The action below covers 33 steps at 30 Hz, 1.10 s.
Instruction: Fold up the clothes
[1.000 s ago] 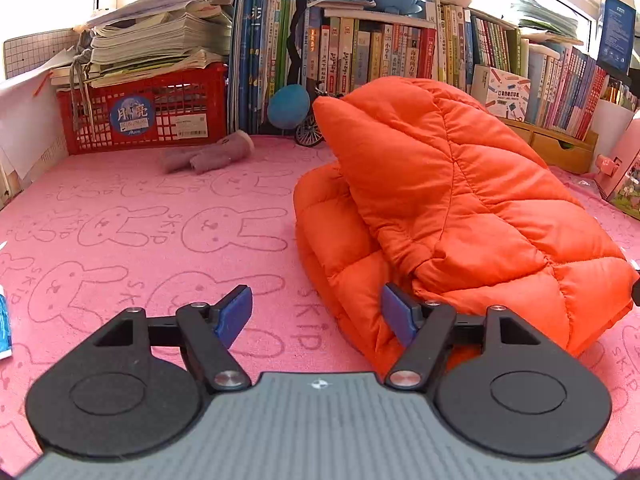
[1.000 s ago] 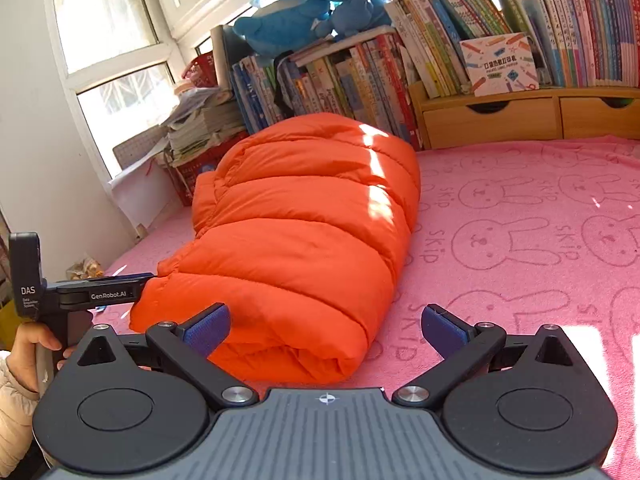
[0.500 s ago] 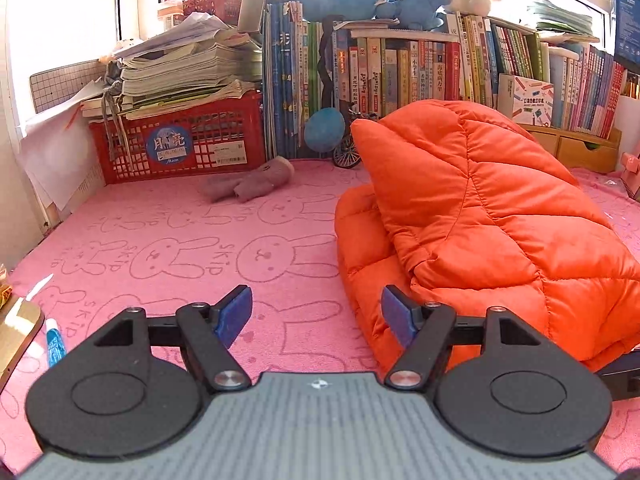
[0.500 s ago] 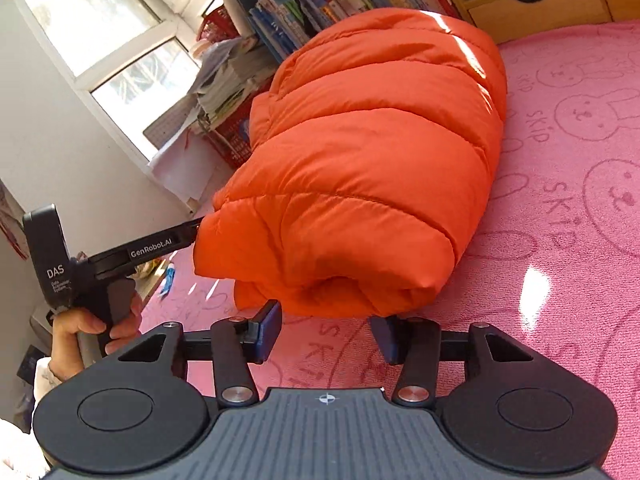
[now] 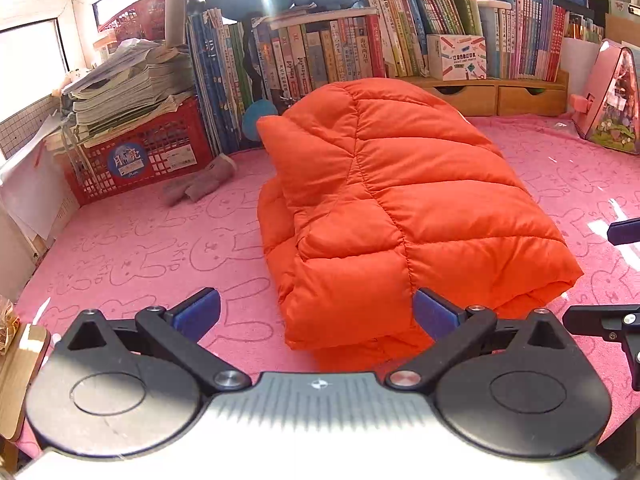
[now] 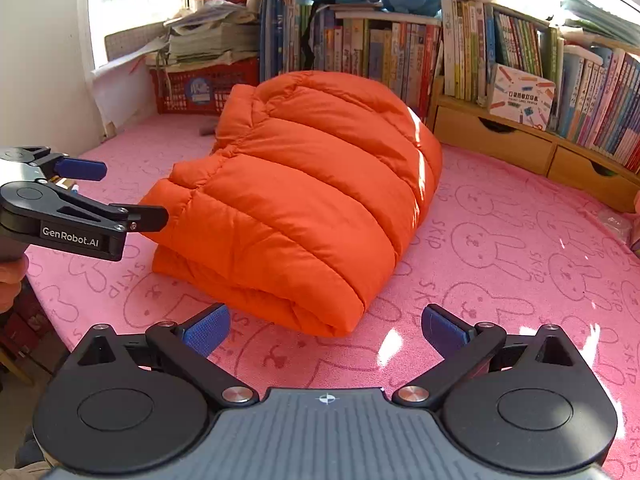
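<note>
One folded orange jacket (image 5: 400,208) on pink mat (image 5: 140,240), two grippers opening wide, left gripper (image 5: 316,312), right gripper (image 6: 326,326), both empty

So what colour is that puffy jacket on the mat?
The jacket is bright orange, quilted all over. The left wrist view shows it best.

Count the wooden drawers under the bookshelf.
2: side by side beneath the books, behind the orange jacket: a left drawer and a right drawer. More may be hidden off-frame.
</note>
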Available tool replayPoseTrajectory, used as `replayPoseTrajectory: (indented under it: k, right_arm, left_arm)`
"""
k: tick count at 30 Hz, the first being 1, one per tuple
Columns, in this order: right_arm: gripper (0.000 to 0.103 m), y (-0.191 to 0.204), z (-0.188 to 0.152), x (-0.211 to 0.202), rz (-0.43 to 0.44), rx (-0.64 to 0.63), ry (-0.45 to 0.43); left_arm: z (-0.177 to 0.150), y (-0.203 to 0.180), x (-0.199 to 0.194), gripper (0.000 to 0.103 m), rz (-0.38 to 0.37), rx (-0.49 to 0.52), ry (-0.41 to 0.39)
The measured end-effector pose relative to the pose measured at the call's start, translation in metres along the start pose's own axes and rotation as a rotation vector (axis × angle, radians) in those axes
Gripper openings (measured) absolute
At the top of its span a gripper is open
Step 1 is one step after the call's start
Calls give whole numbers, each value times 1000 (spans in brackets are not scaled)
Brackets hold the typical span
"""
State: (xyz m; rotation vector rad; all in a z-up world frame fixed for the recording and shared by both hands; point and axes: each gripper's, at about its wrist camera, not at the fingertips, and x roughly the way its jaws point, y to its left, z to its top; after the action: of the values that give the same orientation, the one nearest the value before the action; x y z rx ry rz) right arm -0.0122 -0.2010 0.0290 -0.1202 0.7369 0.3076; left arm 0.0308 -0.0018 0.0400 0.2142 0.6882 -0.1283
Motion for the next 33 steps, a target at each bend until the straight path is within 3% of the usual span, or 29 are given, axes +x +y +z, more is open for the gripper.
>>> replayPoseTrajectory:
  k: [6,13,24,33]
  right_arm:
    - [103,10,5,6,-13,-14,16]
    - [103,10,10,12,-32,8,9]
    - [103,2,16,25,-27,76,12]
    - [103,5,16,25,-35,47,17]
  left_arm:
    - [-10,-9,5,103,-18,-19,70]
    - [-13,-4,12,103,-48,-108,141]
    - [-11,-5,16,103,-62,-143,205]
    - [-7,-7,17,103,-50,-140,213]
